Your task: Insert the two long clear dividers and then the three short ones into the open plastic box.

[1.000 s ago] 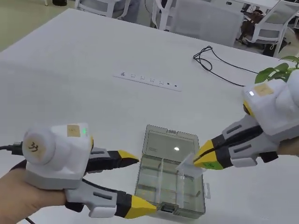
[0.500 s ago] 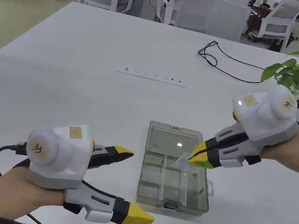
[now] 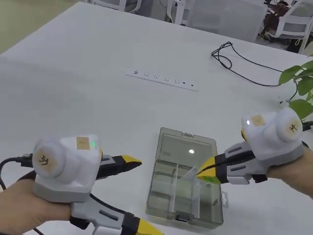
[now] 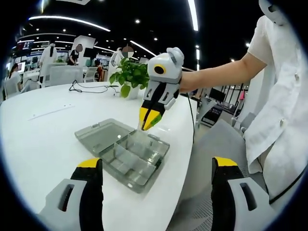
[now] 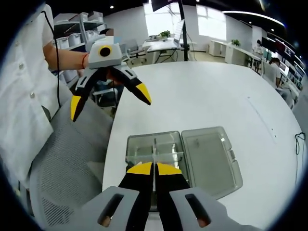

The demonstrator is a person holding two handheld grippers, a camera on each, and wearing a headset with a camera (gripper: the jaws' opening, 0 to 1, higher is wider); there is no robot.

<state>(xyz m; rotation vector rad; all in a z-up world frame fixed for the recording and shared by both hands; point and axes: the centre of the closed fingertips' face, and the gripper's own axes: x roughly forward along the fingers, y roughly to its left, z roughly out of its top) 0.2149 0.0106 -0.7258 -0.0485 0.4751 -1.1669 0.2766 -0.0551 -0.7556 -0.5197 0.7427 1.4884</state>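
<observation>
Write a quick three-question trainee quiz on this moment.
1. True or false: the left gripper has its jaws shut.
2. What is the right gripper pinching in its jaws? A) a cable B) a clear divider C) a leaf
3. Fill in: the plastic box lies on the white table with its lid ___.
Key: 1 false, the jaws are wide open and empty; 2 B; 3 open.

The left gripper (image 3: 139, 194) and right gripper (image 3: 205, 172) are showing white-and-grey bodies and black jaws tipped yellow; the divider (image 3: 190, 172) is gleaming clear, the plastic box (image 3: 188, 146) smoky translucent grey, against a white table (image 3: 88, 93), black cable (image 3: 234, 56) and green plant (image 3: 299, 81).
</observation>
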